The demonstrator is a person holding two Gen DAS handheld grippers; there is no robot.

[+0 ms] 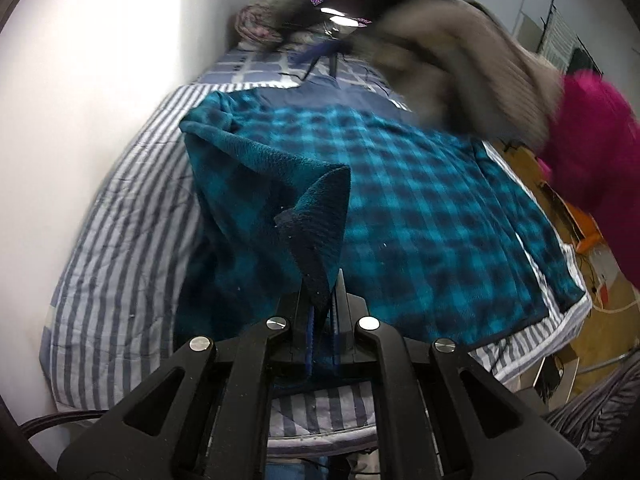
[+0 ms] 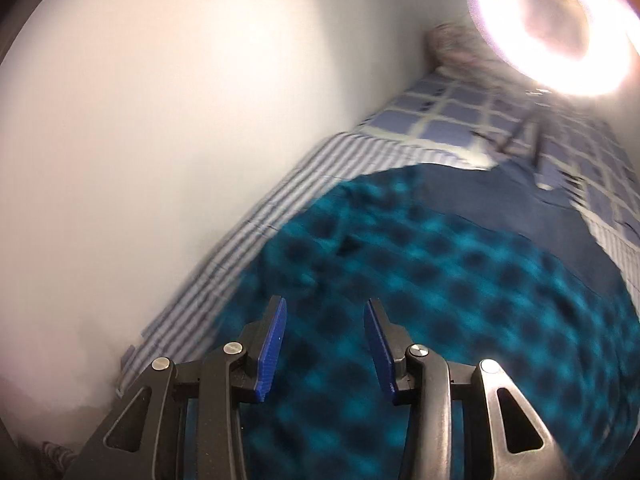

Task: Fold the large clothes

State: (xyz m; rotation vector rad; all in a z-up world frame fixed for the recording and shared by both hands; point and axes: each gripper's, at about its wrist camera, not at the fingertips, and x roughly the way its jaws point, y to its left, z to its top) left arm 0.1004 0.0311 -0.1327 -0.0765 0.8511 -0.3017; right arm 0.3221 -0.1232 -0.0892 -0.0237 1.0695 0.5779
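Writing/brands: nothing readable anywhere, no tags or logos I can make out, and both views are motion-blurred.

Garment: big teal-and-black plaid fleece (image 1: 420, 208), spread flat over the middle of the bed, reaching the bed's right edge in the left wrist view. Its left side is lifted up off the bed into a fold.

Left gripper (image 1: 322, 300): jaws pinched together on a corner of the fleece, dark navy trim edge sticking up out of the pads. The corner is held above the rest of the garment.

Right gripper (image 2: 325, 344): blue pads (image 2: 274, 344) stand apart, nothing between them, hanging over the plaid. Can't tell whether it touches the fabric.

Bed surface: blue-and-white striped sheet (image 1: 120, 240) under the fleece, showing along the left and near edges. Further back there's a blue checked blanket (image 1: 260, 72), with a plain navy band between it and the plaid.

Far end: a crumpled pinkish bundle (image 1: 252, 24) against the wall, too blurry to say what it is.

Room: plain white wall (image 1: 100, 60) runs right along the bed's left side. A bright ring light (image 2: 556, 24) glares top right in the right wrist view.

Person: beige knit sleeve (image 1: 480, 68) and something bright pink (image 1: 592, 140) on the right, heavily blurred.

Floor: yellowish floor (image 1: 600, 332) right of the bed, with orange stuff and cables.
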